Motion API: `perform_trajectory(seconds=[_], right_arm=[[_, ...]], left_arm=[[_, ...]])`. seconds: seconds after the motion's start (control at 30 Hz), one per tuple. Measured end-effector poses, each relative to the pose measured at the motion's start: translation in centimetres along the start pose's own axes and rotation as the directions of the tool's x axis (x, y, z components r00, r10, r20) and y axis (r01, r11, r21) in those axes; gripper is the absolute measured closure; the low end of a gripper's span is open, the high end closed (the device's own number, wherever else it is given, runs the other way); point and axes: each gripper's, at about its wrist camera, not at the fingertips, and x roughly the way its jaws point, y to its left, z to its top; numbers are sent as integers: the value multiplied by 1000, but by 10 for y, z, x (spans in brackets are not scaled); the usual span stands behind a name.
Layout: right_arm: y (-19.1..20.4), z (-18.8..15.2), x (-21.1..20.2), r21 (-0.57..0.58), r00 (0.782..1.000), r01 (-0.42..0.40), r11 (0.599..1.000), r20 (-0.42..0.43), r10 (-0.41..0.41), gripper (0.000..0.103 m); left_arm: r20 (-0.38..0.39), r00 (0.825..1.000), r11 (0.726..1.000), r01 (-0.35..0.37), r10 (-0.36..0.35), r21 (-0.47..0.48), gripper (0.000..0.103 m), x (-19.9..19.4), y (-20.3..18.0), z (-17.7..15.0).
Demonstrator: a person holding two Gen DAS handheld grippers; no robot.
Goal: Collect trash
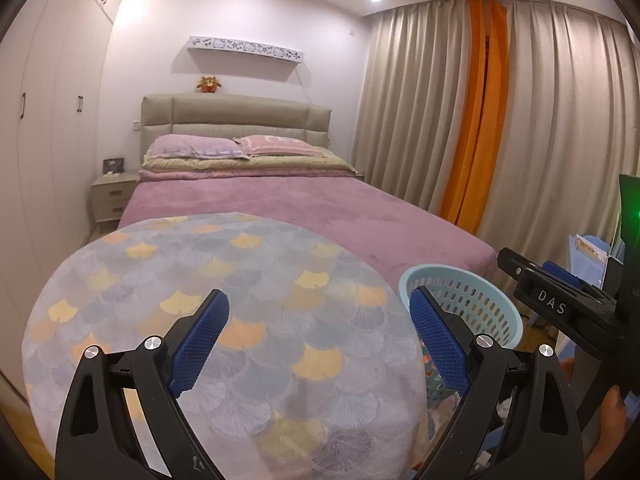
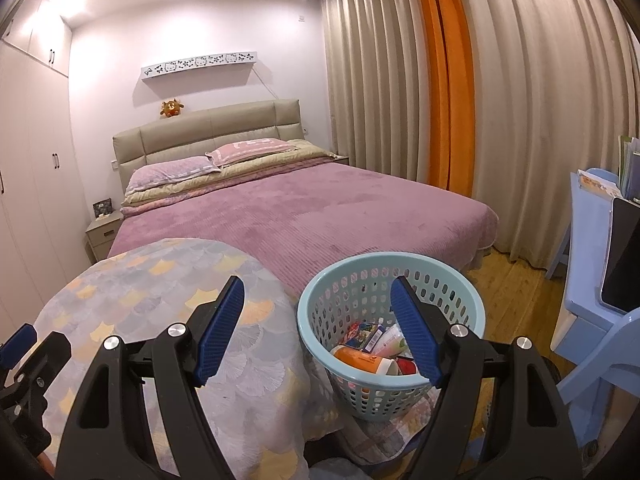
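A light blue perforated basket (image 2: 452, 280) stands on the floor at the foot of the bed; it also shows in the left wrist view (image 1: 472, 296). It holds trash: an orange bottle (image 2: 358, 358), a white tube (image 2: 390, 338) and a printed packet (image 2: 362, 330). My right gripper (image 2: 316, 328) is open and empty, hovering over the basket's near left rim. My left gripper (image 1: 320, 340) is open and empty above a round cloth-covered table (image 1: 224, 320). The right gripper (image 1: 556, 300) shows at the right of the left wrist view.
A bed with a purple cover (image 2: 320, 216) fills the middle. Beige and orange curtains (image 2: 500, 100) hang at right. A blue desk and chair (image 2: 592, 280) stand at far right. A nightstand (image 1: 110, 196) and wardrobes (image 1: 52, 120) are at left.
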Motion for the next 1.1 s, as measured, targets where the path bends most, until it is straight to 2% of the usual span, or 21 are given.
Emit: perform_trajectory(seconds=[0.2,0.33,0.63,1.1], right_arm=[[-1,-3,4,-14,1000,29,999,3,-29,31],[2,-2,6,-46,995,91,995,33,-90,31],[-5,0,17,-45,995,97,994,29,-96,31],[-7,0,40,-41,996,92,995,4,-92,31]], left_arm=[[-4,1000,1000,-1,1,8,14,4,-2,-2],[6,1000,1000,-8,8,7,14,4,-3,-2],[22,1000,1000,-19,19,-6,14,8,-3,1],[-1,999,999,-44,44,-1,14,24,5,3]])
